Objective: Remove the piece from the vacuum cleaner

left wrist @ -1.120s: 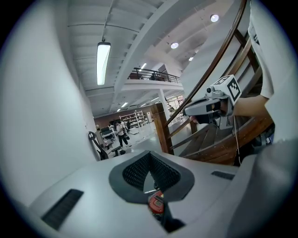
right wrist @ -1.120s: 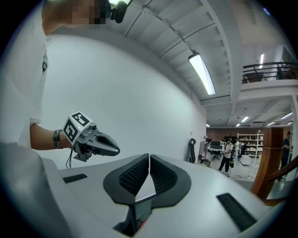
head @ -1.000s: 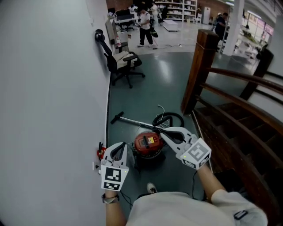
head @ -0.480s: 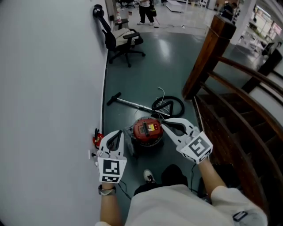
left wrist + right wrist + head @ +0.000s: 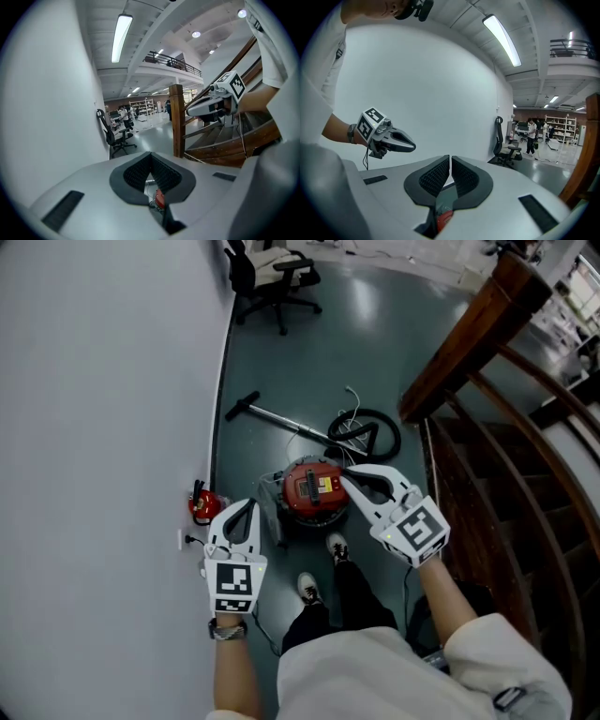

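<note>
Grey floor by the white wall: I now have the left gripper and right gripper lower and closer either side of the red vacuum cleaner, fingers of both closed on nothing, so I judge nothing detached yet.

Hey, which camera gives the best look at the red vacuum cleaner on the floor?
The head view: nearly the whole vacuum cleaner shows from above, with its hose and wand on the floor. Each gripper view catches only a red sliver of it below the jaws.
</note>
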Demonstrator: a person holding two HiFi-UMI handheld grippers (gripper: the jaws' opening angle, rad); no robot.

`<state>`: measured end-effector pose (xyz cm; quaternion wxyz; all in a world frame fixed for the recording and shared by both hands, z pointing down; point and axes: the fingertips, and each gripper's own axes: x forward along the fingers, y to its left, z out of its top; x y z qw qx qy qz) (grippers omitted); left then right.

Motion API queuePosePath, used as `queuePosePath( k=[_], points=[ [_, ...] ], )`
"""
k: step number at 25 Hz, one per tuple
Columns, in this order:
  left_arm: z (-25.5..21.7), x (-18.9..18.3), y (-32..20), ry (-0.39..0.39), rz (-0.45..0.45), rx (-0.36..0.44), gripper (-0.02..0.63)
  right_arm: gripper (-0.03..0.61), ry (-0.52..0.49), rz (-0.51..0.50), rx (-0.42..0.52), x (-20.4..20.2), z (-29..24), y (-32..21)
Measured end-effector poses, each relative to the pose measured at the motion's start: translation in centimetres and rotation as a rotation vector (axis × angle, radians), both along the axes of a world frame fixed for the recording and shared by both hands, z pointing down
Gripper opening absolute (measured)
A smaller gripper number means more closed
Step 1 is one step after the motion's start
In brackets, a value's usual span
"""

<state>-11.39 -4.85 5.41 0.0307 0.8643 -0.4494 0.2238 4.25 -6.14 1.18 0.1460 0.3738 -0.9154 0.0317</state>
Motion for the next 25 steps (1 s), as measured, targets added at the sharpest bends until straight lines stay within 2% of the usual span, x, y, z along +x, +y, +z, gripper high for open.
queuePosePath(
  k=[4, 10, 16, 25],
  points=[
    [3.2, -0.5, -1.8, -0.002, -0.024, -0.048, 0.002, 0.032, 0.006, -0.011, -0.056, -0.6, 3.7, -2.2],
    [8.5, -0.6, -3.4, -0.009, -0.044, -0.137, 0.002, 0.032, 0.007, -0.086, -0.251, -1.5, 10.9, -3.4],
    [15.3, -0.7, -4.6, -0.017, -0.052, -0.213, 0.002, 0.032, -0.006, -0.046, -0.334, -0.6, 17.6, -5.2],
    [25.5, -0.2, -5.1, -0.049, -0.072, -0.328, 0.002, 0.032, 0.033, -0.015, -0.433, 1.1, 27.6, -7.1]
  ],
)
